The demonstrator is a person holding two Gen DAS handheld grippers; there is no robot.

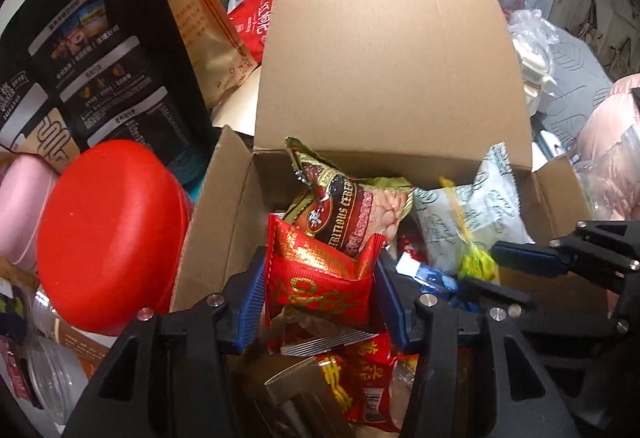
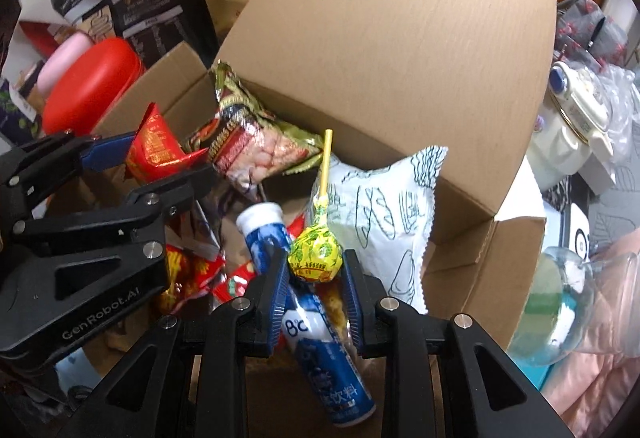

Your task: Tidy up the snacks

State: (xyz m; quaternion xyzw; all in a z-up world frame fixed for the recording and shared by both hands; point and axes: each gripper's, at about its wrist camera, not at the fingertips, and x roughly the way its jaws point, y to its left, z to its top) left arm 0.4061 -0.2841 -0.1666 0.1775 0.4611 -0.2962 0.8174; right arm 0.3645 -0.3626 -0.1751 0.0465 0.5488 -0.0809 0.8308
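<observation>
Right gripper (image 2: 316,280) above the open cardboard box (image 2: 400,38)
Yellow-wrapped lollipop (image 2: 315,252) sits between its blue pads (image 2: 280,290); contact indeterminate.

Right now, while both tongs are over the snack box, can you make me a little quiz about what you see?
1. True or false: a red packet sits between the left tongs.
2. Pick one: what is between the right tongs? A) a lollipop B) a spoon C) an apple
3. Fill the gap: the blue and white bottle lies inside the cardboard ____.

Key: 1 true. 2 A. 3 box.
</observation>
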